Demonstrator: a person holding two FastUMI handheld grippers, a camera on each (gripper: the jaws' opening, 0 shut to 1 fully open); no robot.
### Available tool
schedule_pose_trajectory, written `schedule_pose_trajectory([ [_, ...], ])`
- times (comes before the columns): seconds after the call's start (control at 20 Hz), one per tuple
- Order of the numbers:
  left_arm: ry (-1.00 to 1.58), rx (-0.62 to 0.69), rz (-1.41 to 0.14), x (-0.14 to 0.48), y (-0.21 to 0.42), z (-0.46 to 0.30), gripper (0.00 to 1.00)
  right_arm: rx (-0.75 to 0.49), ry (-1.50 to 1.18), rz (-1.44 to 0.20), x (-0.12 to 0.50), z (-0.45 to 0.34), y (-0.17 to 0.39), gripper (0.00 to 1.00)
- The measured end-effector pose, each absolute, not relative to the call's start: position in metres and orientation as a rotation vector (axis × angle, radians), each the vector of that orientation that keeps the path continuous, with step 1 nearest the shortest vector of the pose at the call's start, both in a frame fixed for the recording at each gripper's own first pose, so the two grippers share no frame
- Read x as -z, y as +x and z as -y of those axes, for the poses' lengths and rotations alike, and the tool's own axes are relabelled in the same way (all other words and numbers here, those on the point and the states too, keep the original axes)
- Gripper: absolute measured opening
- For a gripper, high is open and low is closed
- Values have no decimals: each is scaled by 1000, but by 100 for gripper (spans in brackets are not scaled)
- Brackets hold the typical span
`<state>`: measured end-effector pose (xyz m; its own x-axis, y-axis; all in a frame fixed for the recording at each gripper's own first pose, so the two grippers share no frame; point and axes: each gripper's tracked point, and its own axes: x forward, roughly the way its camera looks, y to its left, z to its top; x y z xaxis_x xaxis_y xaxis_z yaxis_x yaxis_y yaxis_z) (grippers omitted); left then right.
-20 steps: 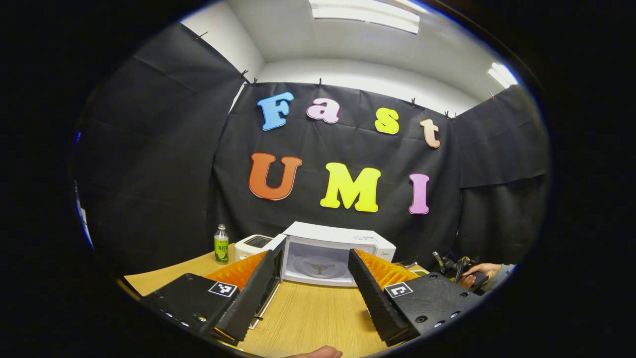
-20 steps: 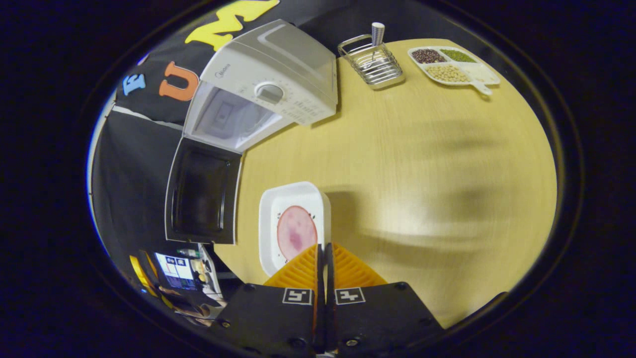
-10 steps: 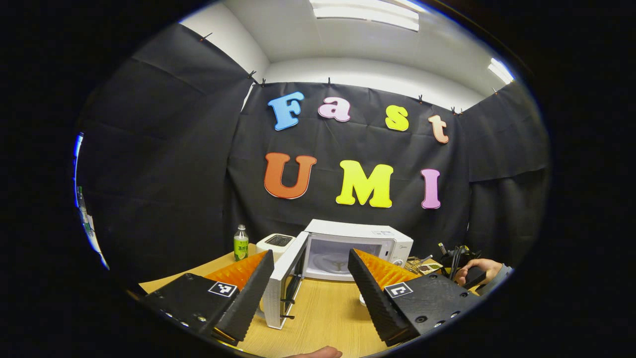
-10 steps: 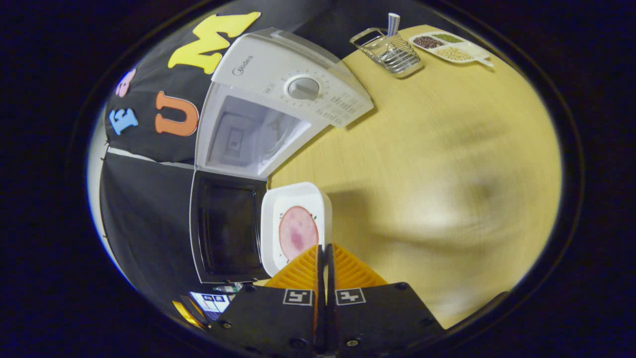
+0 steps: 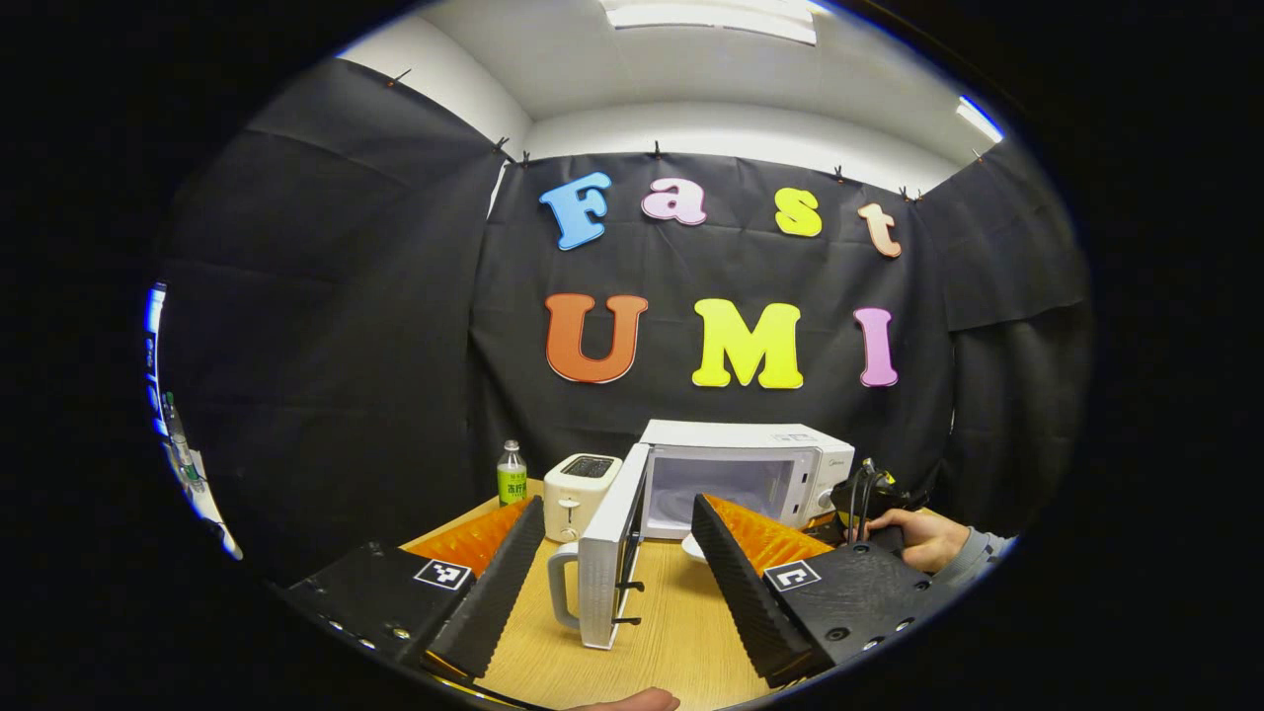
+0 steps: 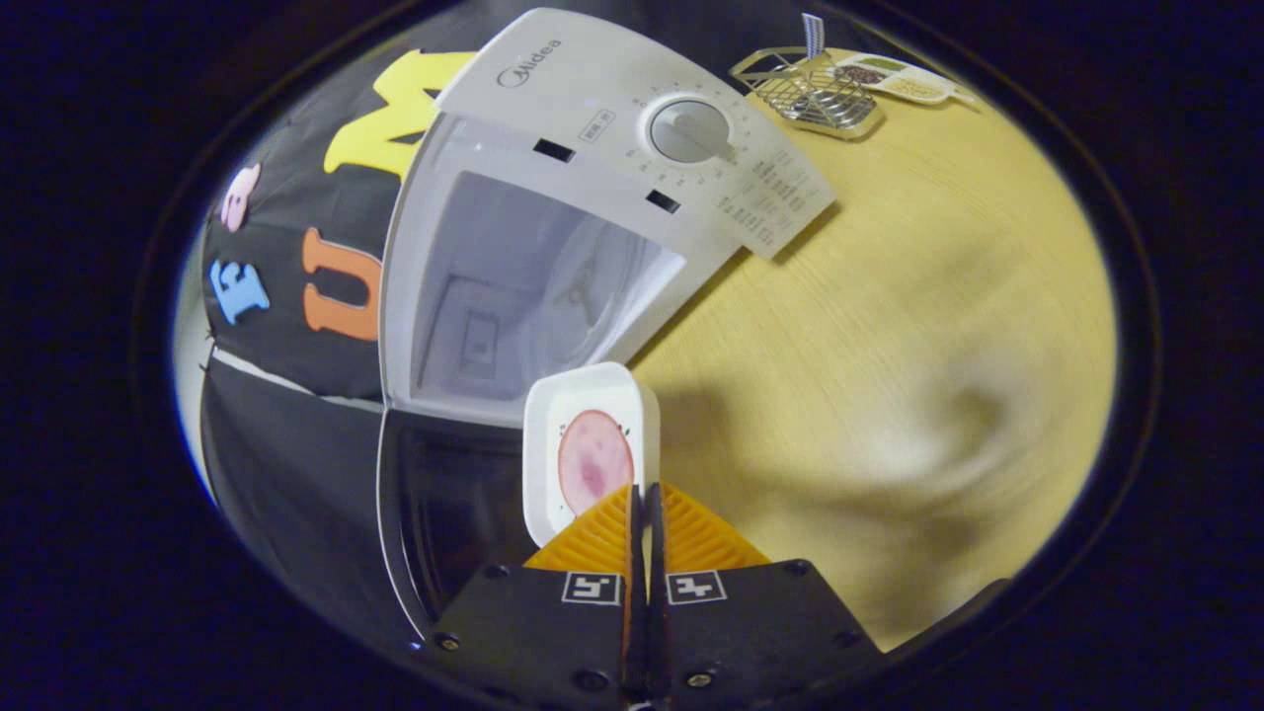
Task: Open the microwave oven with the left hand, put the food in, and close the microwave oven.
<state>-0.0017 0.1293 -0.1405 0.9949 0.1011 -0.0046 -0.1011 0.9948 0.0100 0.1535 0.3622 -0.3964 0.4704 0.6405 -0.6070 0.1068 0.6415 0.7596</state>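
Plate (image 6: 590, 449) lengthwise toward microwave (image 6: 553, 227) cavity (door open).

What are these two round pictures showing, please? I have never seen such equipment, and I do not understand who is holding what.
There is no robot here: a person holds a two-finger gripper in each hand, and a camera rides on each one.

In the left gripper view, the left gripper is open and holds nothing. Ahead, on the wooden table, stand a white microwave with its door swung open, a toaster and a bottle. The person's hand is at the right.

In the right gripper view, the right gripper is shut on the rim of a white tray of food, just before the open microwave. A wire rack stands farther off.
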Motion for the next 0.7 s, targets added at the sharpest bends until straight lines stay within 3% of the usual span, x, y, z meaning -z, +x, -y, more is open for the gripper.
schedule_pose_trajectory([
  [0.5, 31, -123, -53, 167, 13, -150, 92, -138, 1142, -714, 394, -420, 255, 6],
  [0.7, 68, -166, -32, 167, 13, -161, 92, -133, 1152, -564, 390, -432, 292, 6],
])
